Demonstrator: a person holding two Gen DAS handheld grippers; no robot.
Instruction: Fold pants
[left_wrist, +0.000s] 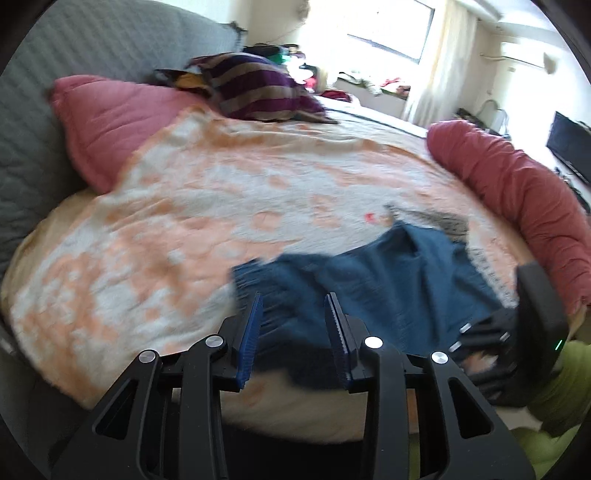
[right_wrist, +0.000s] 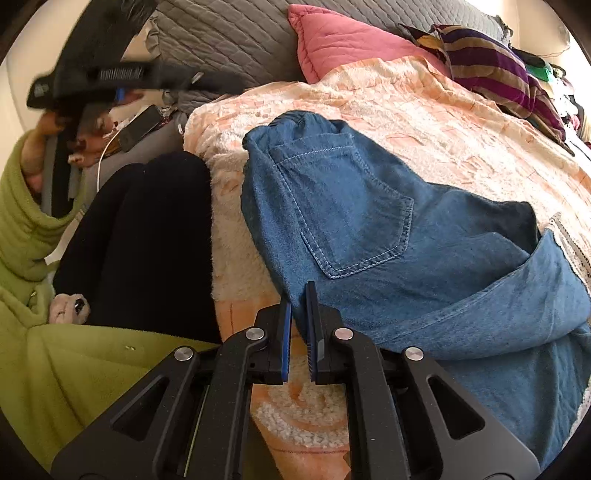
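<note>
1. Right wrist view: we see the blue denim pants (right_wrist: 388, 236) lying folded on the peach-and-white blanket (right_wrist: 424, 107) – waistband toward the near bed edge, long axis running away to the right.
2. We can read no brand, label or writing anywhere on them.
3. Our right gripper (right_wrist: 299, 306) has its jaws all but closed at the pants' near edge; we cannot tell whether cloth is pinched.
4. Our left gripper (left_wrist: 293, 314) hangs partly open above the blurred pants (left_wrist: 388, 280) – nothing between its pads.
</note>
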